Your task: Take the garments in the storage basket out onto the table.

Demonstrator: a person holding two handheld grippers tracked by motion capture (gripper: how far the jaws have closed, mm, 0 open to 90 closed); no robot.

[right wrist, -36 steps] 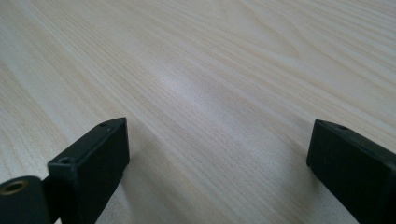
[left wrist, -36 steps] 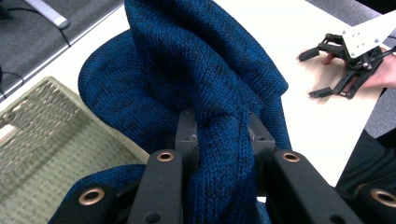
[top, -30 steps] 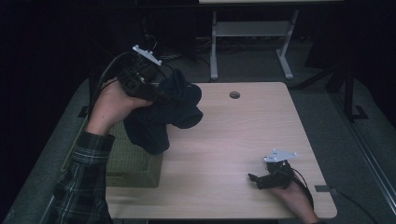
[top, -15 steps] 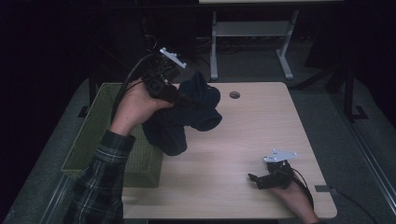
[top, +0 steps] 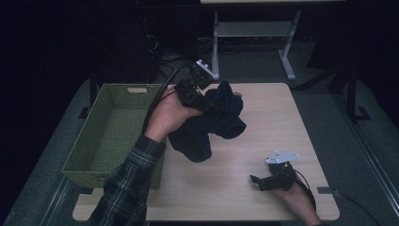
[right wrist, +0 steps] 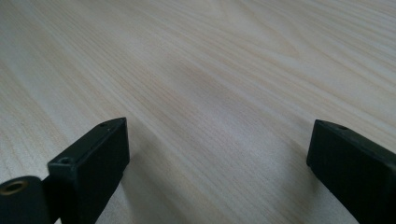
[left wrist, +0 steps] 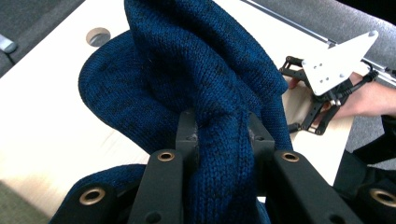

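The left gripper [left wrist: 219, 140] is clamped on a bunched fold of the dark blue knit garment [top: 214, 125], which hangs from it above the worktop [top: 263, 117] near the left edge, beside the green basket [top: 110, 134]. The bundle droops from far edge toward near edge, long axis slanting downward. The right gripper [right wrist: 219, 154] rests near the near right corner, jaws apart, nothing between them.

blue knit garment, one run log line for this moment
left hand-held gripper: shut on blue knit garment | garment: over table | right hand-held gripper: open
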